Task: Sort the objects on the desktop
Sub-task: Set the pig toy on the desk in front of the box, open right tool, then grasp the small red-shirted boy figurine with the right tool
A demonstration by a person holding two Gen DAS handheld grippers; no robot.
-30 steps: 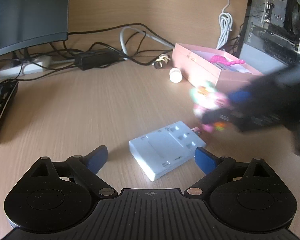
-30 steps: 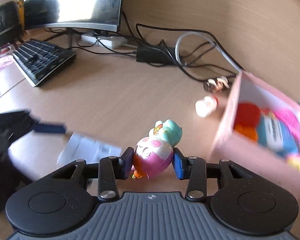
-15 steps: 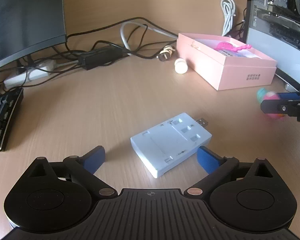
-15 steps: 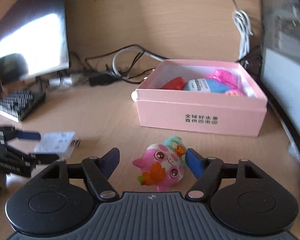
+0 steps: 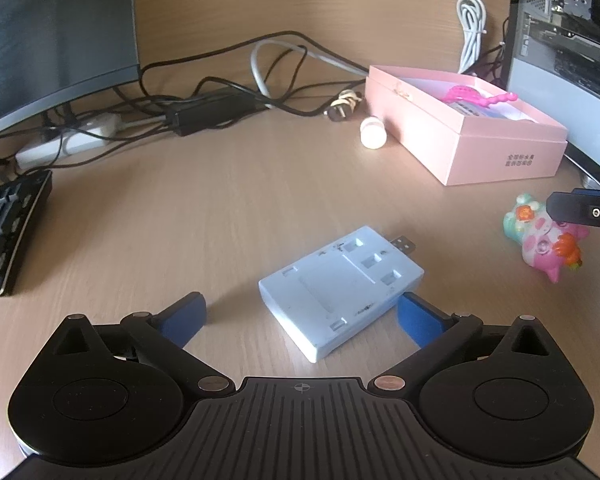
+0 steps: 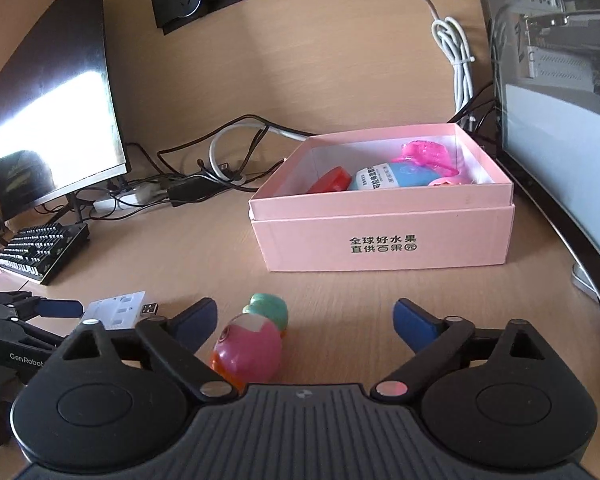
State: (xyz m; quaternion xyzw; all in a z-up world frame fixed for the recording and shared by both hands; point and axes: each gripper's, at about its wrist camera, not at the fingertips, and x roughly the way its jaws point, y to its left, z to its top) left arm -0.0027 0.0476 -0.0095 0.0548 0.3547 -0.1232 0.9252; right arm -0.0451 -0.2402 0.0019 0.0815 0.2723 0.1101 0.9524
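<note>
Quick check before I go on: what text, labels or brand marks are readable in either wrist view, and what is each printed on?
"全球好水果 / 直供百果园": front wall of the pink box.
"GenRobot": body of the left gripper, end cut off.
Label on the blue item in the box: too small to read.
Markings on the white USB charger: too small to read.

Black ribbed grippers — left gripper (image 5: 302, 314), right gripper (image 6: 305, 318) — blue fingertip pads

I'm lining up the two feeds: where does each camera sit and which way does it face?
Left wrist: behind the open left gripper, facing the pale blue USB charger block.
Right wrist: behind the open right gripper, facing the open pink cardboard box.
Shared: charger, box, pink-and-teal squishy animal toy, each other's fingers.
</note>
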